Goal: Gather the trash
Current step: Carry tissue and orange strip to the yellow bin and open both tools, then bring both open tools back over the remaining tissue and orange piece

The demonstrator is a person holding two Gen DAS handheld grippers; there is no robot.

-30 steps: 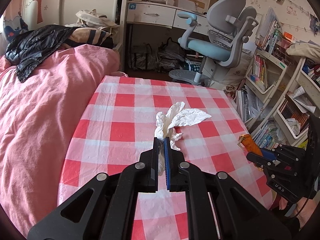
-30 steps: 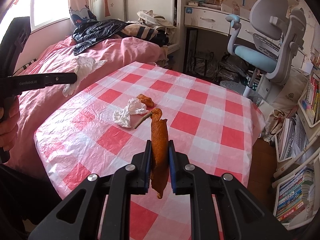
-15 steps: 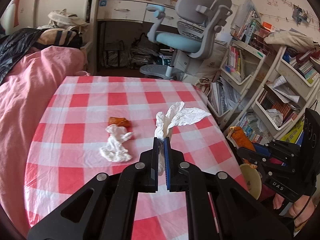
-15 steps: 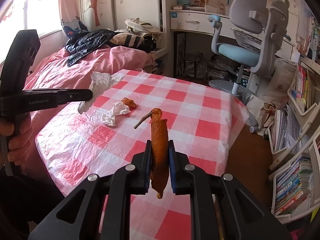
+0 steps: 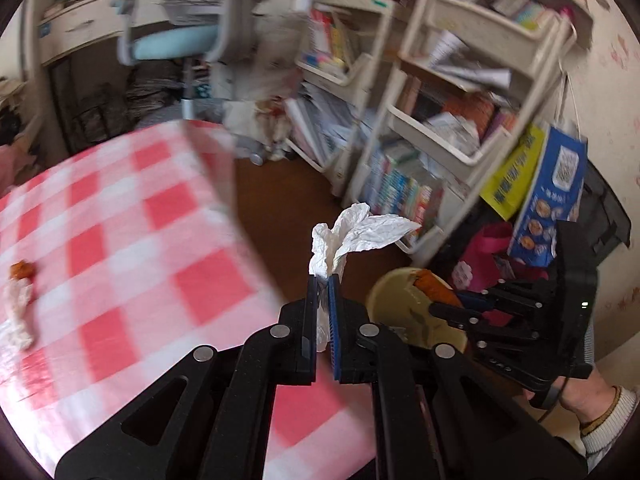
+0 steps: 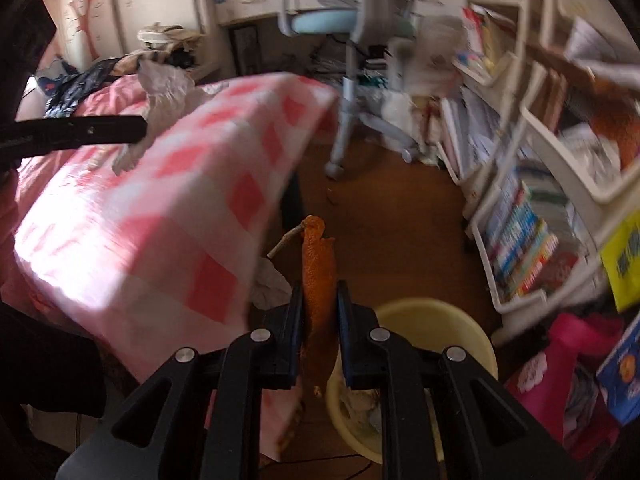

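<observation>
My left gripper (image 5: 323, 280) is shut on a crumpled white tissue (image 5: 356, 232), held past the table's right edge over the brown floor. My right gripper (image 6: 319, 294) is shut on an orange peel (image 6: 318, 264) with a short stem, just above and left of a pale yellow bin (image 6: 460, 328). In the left wrist view the same bin (image 5: 396, 304) sits on the floor to the right, with the right gripper (image 5: 452, 304) and its peel over it. Another white tissue (image 5: 16, 312) and an orange scrap (image 5: 22, 269) lie on the checked table at far left.
The red-and-white checked table (image 5: 120, 240) fills the left. White bookshelves (image 5: 452, 112) packed with books stand at the right. A pink bag (image 6: 560, 372) and a blue box (image 5: 548, 200) sit beside the bin. A grey-blue desk chair (image 6: 340, 20) is behind. A white scrap (image 6: 270, 286) shows below the table edge.
Both grippers have swung right, off the table and down toward the floor. The yellow bin has come into view under the right gripper. Both still hold their trash.
</observation>
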